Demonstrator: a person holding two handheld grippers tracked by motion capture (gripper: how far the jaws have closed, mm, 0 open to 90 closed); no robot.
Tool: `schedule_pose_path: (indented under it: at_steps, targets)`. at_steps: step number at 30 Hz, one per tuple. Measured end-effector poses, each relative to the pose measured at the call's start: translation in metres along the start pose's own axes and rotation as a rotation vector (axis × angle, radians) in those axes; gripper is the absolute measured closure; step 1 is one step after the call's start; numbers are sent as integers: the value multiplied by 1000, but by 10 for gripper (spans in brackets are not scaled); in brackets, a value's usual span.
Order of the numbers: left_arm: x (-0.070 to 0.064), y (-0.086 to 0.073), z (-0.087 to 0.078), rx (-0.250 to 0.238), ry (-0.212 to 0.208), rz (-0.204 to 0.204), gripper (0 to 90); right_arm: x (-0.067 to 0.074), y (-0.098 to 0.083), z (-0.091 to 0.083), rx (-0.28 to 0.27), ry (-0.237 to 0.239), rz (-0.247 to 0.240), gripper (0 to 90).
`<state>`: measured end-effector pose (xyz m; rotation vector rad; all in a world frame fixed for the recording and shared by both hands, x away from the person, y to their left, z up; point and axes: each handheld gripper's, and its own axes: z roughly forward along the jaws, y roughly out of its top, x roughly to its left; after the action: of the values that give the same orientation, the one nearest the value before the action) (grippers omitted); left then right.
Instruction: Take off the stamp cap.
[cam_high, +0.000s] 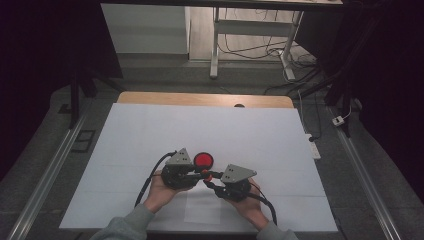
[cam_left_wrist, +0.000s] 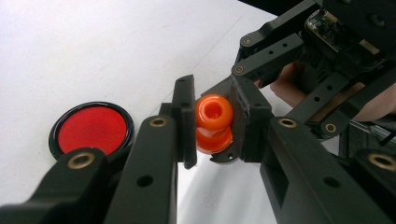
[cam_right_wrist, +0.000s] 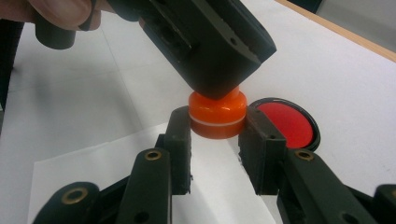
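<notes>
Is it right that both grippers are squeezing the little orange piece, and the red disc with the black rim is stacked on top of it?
Not quite. The red disc lies flat on the white table beside the grippers, apart from the orange piece, as the left gripper view shows. The rest holds: the left gripper and right gripper both clamp the piece.

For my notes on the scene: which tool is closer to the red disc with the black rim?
Left. The left tool is right beside the red disc, its jaws just in front of it. The right tool sits farther toward the person.
</notes>
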<state>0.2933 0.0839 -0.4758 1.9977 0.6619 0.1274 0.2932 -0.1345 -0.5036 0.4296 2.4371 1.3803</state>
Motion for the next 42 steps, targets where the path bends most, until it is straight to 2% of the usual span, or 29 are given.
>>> schedule_pose_path:
  at_steps: [7, 8, 9, 10, 11, 12, 13, 14, 17, 21, 39, 42]
  targets:
    - [0, -1, 1, 1, 5, -1, 728, 1, -1, 1, 11, -8, -2, 649]
    - [-1, -2, -1, -19, 25, 2, 728, 2, -1, 1, 10, -17, -3, 651]
    - [0, -1, -5, -38, 67, 13, 729, 1, -1, 1, 29, -32, -4, 650]
    - [5, 0, -12, -61, 72, -7, 729, 0, -5, 2, 58, -53, -12, 651]
    - [5, 0, -12, -61, 72, -7, 729, 0, -5, 2, 58, -53, -12, 651]
    - [16, -1, -25, -104, 55, -69, 728, -9, -15, 1, 57, -48, 53, 650]
    - [20, -3, -27, -109, 56, -86, 729, -12, -16, 0, 34, -43, 92, 651]
    - [23, -4, -28, -109, 56, -94, 729, -14, -15, -2, 26, -50, 86, 650]
    - [21, -4, -24, -91, 47, -82, 728, -11, -10, -3, 14, -55, 72, 650]
    - [14, -4, -18, -74, 43, -56, 728, -12, -12, -3, 39, -61, 69, 650]
    - [14, -6, -16, -55, 38, -48, 726, -22, -21, -21, 30, -106, 105, 649]
    - [14, -6, -17, -51, 41, -46, 726, -25, -27, -33, 31, -126, 125, 649]
